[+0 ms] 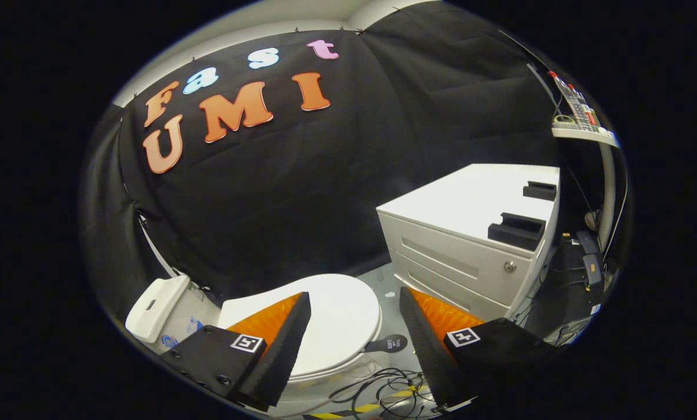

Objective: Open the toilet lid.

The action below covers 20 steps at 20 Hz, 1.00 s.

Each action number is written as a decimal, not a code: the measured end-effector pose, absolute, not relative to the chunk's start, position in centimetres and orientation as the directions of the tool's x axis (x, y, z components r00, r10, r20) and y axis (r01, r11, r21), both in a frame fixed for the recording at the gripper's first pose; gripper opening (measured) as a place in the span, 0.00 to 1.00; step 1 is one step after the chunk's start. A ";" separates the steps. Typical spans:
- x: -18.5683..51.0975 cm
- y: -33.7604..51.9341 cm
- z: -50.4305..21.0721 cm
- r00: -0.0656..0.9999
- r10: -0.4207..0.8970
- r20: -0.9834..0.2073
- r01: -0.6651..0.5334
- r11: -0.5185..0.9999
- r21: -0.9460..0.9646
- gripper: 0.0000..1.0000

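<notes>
The gripper [354,306] hangs with its fingers wide apart and holding nothing above the closed white toilet lid [339,324], which lies below and between them, cistern [156,309] to the left, white drawer cabinet [470,245] to the right, cables [383,388] on the near floor.

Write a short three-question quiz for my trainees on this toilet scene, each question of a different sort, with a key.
1. True or false: the toilet lid is already raised.
2. Multiple choice: the fingers of the gripper are A) spread apart with nothing held, B) shut on the lid, C) pressing the drawer cabinet.
3. Fill in: the white cistern stands at the toilet's ____ end, away from the small black tab at the lid's front edge.

Key: 1 false, the lid lies flat. 2 A. 3 back.
</notes>
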State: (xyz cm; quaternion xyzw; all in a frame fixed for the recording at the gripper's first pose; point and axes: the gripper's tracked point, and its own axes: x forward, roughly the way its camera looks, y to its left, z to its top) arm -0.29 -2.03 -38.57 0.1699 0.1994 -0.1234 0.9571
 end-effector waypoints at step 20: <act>-3.9 -4.0 -55.6 0.695 -0.058 -0.716 0.603 0.590 0.537 0.98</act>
